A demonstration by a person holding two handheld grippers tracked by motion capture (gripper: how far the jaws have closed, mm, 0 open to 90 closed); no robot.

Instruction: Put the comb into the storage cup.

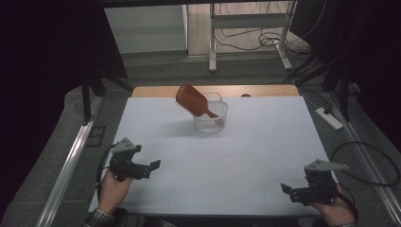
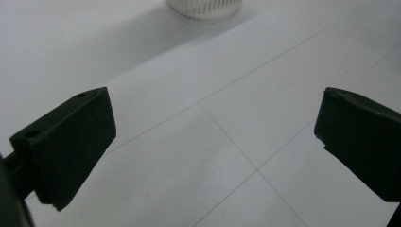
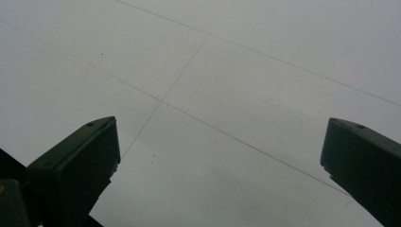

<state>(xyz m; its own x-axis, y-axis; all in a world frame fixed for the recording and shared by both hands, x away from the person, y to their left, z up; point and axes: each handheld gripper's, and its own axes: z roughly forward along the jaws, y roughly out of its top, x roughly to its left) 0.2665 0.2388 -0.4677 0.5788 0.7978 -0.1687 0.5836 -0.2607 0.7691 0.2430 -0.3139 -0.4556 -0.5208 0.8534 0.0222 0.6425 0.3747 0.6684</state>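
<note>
Brush (image 1: pixel 191 100) in upper centre of the high view, leaning in basket (image 1: pixel 211 121), broad wooden head up and out over the rim at the left, handle down inside. Basket standing on table (image 1: pixel 236 156), toward the far edge. Left gripper (image 1: pixel 150 166) at lower left, held just above the table, jaws spread wide with nothing between them. Right gripper (image 1: pixel 286 188) at lower right, jaws also wide apart and empty. Both well apart from the basket. In the left gripper view, bottom of basket (image 2: pixel 204 8) at the top edge, bare table between the jaws. In the right gripper view, bare table with thin lines.

Probably either start or end of the work: brush resting in the basket, grippers at the near edge. If the brush must come out, next move asks for a long reach forward, jaws kept open, then closing on the head or the neck, with care not to tip the light basket.
</note>
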